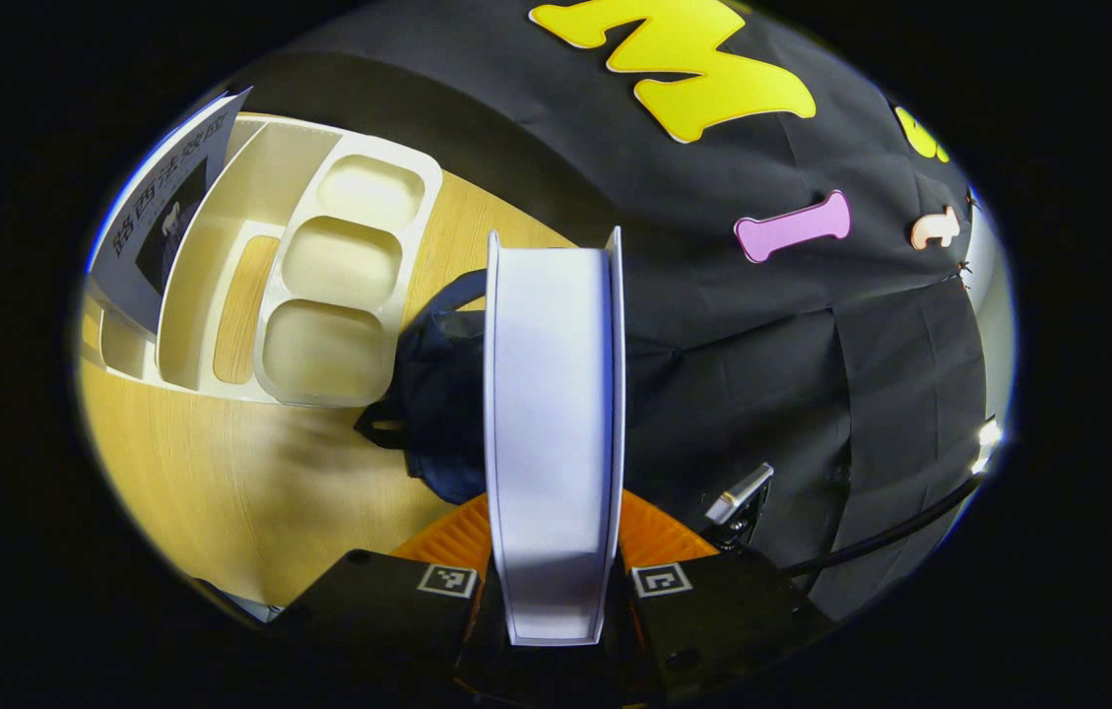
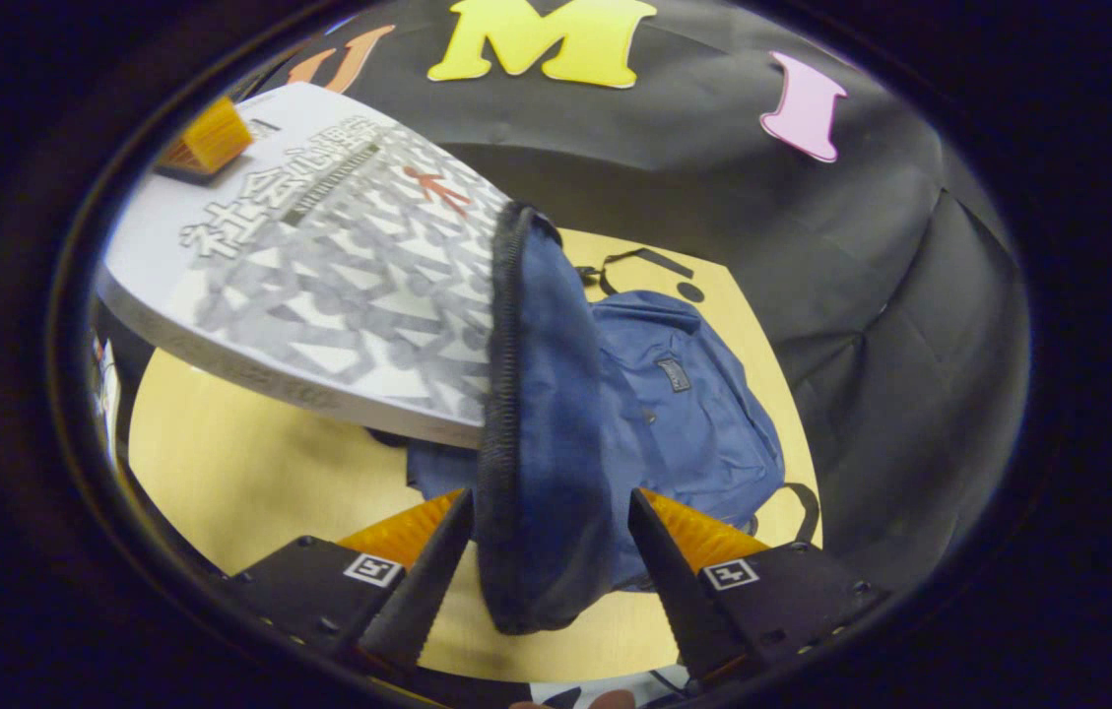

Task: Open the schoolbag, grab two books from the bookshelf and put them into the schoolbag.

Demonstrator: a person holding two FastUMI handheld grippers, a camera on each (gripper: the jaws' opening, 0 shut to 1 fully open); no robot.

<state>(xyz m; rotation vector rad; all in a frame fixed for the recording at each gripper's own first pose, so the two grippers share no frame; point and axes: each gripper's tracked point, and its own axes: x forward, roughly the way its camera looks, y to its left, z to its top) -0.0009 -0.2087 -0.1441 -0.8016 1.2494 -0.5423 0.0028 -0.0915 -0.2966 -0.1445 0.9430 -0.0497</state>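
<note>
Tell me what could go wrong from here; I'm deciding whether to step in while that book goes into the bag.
1. The right gripper pinches only the flap's edge of the schoolbag; if the cloth slips, the opening may fall shut on the book.
2. The left gripper grips the book near one end, so it may tilt or slide out.
3. The book's corner could catch on the zipper edge instead of sliding in.

A grey-patterned book cover carries large Chinese characters beginning 社会心. Another book standing in the shelf shows Chinese characters too blurred to read. The schoolbag's small label is illegible.
</note>
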